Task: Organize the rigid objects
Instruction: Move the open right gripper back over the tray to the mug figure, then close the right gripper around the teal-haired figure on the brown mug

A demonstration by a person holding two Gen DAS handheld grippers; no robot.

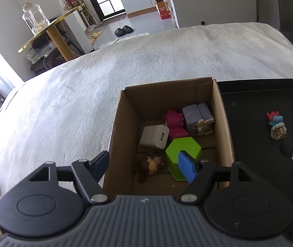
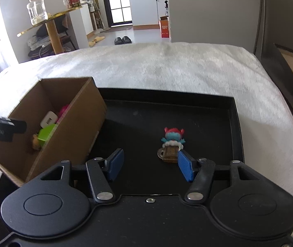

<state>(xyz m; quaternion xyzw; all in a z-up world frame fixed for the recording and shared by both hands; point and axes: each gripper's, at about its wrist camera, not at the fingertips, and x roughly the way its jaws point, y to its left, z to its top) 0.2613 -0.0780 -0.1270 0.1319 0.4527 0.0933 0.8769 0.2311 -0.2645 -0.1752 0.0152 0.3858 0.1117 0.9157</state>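
1. The right tongs are spread with nothing between the pads, hovering low over the black tray on the bed. The last loose piece, a small red-and-blue figurine on a mug base, stands upright near the tray's middle. It sits just beyond the right pad rather than between the two, so closing from here would likely clip its side and topple it.
2. The figurine is small, top-heavy and lumpy. A pinch on the head could let it twist or pop out; the mug base looks the steadier hold.
3. The left tongs are also spread and empty, above the near end of the cardboard box. One pad hangs over the green hexagonal block; dipping lower could knock it or the doll figure.
4. The box already holds a white charger, a pink dinosaur and a grey block toy. A careless drop could bounce off them.
5. The box touches the tray's left edge; a bumped wall could shift it on the soft bed.
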